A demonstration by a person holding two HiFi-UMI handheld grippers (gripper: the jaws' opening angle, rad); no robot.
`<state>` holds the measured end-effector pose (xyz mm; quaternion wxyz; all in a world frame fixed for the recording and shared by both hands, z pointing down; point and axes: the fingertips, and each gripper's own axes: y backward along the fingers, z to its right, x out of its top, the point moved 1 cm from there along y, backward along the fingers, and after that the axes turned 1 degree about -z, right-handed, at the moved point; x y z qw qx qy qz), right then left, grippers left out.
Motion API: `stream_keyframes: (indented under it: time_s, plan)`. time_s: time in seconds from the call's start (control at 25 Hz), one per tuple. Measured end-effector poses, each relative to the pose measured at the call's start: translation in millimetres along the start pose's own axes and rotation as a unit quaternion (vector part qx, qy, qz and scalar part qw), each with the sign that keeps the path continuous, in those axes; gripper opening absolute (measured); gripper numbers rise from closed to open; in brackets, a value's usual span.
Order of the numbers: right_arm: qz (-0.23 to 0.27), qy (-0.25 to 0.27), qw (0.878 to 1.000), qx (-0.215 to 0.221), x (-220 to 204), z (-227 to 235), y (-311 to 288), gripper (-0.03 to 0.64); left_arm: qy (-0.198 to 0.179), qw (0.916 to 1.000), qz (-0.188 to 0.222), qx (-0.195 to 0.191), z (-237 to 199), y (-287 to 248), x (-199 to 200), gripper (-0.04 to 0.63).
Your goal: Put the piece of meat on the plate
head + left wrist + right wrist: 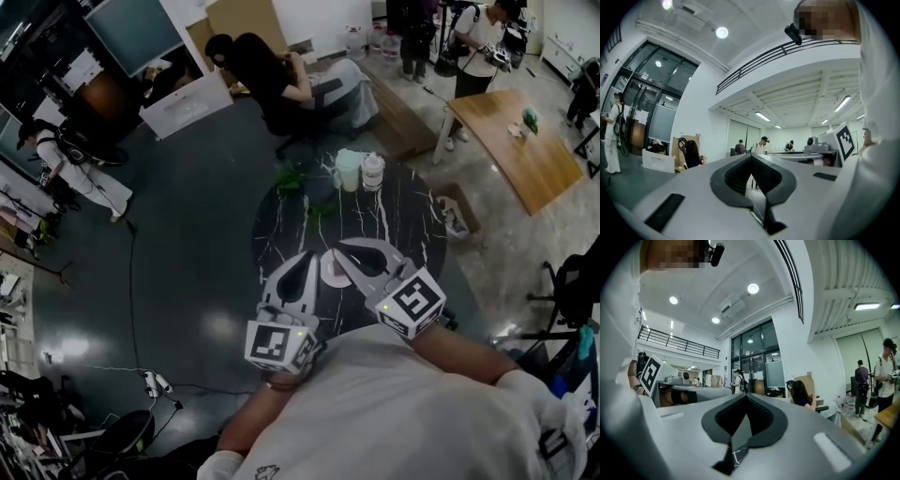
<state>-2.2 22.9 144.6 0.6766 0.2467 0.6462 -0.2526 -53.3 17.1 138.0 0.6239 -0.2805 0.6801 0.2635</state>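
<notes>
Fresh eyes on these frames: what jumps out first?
Two grey grippers, left gripper and right gripper, both shut and empty, held level near the person's chest. Below them sits a round black marble table with two pale containers and green leaves at its far edge.

We see a black table (412, 225) veined white — marble-like — and the grey left gripper's (310, 257) cube (279, 345) bears black-and-white square markers.
</notes>
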Motion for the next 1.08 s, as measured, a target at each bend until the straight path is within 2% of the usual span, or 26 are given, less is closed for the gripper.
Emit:
stream_keyframes:
  time_s: [0.44,1.08]
  plan:
    - [0.003,0.020,1.000,0.010,7.0,-4.3,1.5,0.002,-0.001,1.0000,0.004,0.004,3.0,-2.6,-1.1,0.006]
    - [-0.004,0.017,1.000,0.008,5.9,-9.0,-11.7,0.002,0.007,1.0000,0.002,0.003,-10.7,2.8,-0.7,0.006]
